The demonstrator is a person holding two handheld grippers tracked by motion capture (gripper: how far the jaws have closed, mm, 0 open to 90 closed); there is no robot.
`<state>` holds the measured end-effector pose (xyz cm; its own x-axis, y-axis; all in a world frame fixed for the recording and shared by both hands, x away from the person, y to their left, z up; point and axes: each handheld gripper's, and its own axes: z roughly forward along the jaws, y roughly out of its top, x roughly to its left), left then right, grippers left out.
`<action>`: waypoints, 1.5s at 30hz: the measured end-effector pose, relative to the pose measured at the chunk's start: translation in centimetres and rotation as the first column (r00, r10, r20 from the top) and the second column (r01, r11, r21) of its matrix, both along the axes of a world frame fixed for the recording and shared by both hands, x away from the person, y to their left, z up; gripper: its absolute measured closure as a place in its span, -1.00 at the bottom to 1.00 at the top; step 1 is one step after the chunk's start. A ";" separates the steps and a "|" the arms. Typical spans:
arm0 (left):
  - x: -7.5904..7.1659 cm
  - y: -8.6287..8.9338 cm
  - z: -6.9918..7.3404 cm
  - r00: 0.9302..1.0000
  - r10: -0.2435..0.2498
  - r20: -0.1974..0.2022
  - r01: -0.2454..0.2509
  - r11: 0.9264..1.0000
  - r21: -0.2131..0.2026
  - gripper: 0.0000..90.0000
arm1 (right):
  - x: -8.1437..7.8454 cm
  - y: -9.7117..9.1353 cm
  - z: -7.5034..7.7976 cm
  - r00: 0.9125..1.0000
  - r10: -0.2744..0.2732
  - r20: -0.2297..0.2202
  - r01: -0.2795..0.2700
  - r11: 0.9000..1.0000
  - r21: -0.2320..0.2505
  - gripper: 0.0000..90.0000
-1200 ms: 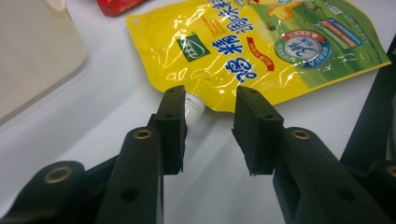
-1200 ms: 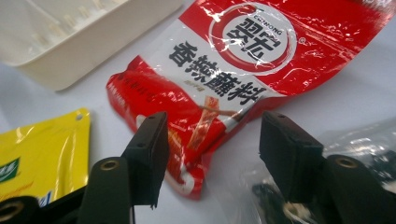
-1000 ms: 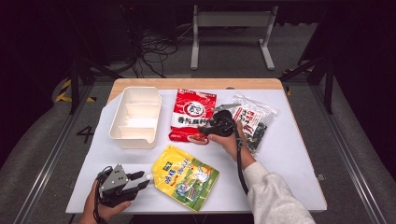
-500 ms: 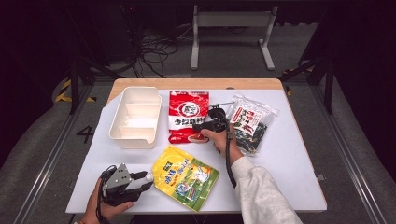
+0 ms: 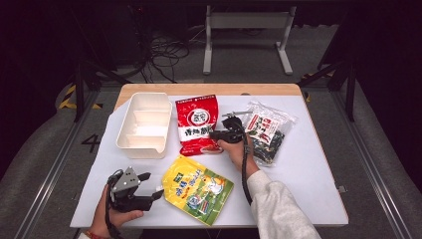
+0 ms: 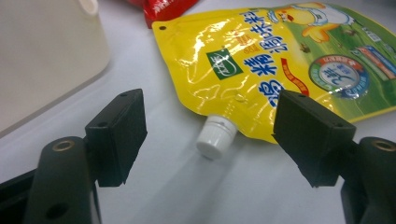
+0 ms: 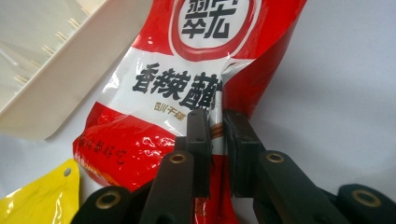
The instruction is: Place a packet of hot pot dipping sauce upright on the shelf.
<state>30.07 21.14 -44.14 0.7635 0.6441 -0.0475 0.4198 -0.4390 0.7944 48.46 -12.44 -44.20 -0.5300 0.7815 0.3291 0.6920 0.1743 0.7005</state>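
A red snack bag (image 5: 198,122) lies flat mid-table. My right gripper (image 5: 215,134) reaches it from the right. In the right gripper view the jaws have just been closing, and the gripper (image 7: 217,135) now pinches the red bag (image 7: 187,84) at its lower right edge. A yellow spouted pouch (image 5: 199,189) lies near the front. My left gripper (image 5: 153,184) rests at its left end. Its jaws have just been opening and the gripper (image 6: 212,128) stands wide, with the pouch's white cap (image 6: 215,136) on the table between the pads, untouched.
A white divided container (image 5: 142,151) sits left of the red bag. A clear bag of dark seaweed (image 5: 266,134) lies right of my right hand. Bare white tabletop (image 5: 308,169) stretches to the right front. The container's wall (image 6: 42,56) is close beside the left gripper.
The right gripper edged left onto the red bag's edge and its jaws came together on it. The left gripper's jaws spread wider while the hand stayed in place.
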 end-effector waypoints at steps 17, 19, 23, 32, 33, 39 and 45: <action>2.2 -0.4 2.0 0.999 0.047 0.020 -0.045 0.992 -0.116 -0.64 | -5.0 -3.0 2.8 0.950 0.065 0.304 -0.090 0.994 0.068 0.86; 2.7 -1.1 2.3 0.998 0.067 0.013 -0.065 0.991 -0.116 -0.65 | -5.5 -3.4 3.0 0.944 0.060 0.326 -0.088 0.993 0.073 0.86; 3.4 -1.7 2.4 0.998 0.060 0.013 -0.058 0.989 -0.134 -0.66 | -6.5 -4.0 3.4 0.930 0.069 0.361 -0.110 0.989 0.095 0.87; 5.9 -4.7 2.5 0.999 0.022 -0.025 -0.026 0.984 -0.176 -0.66 | -8.2 -5.1 3.6 0.911 0.075 0.406 -0.137 0.983 0.126 0.87; 6.1 -5.0 2.5 0.999 0.019 -0.027 -0.024 0.982 -0.186 -0.66 | -8.2 -5.1 3.6 0.911 0.075 0.406 -0.137 0.983 0.126 0.87; 7.7 -7.1 3.0 1.000 -0.001 -0.010 -0.002 0.972 -0.235 -0.60 | -9.3 -5.3 3.7 0.892 0.117 0.436 -0.191 0.973 0.131 0.86; 8.2 -7.7 3.3 0.999 -0.026 0.035 0.034 0.964 -0.263 -0.36 | -9.8 -5.4 3.7 0.889 0.132 0.438 -0.216 0.965 0.148 0.86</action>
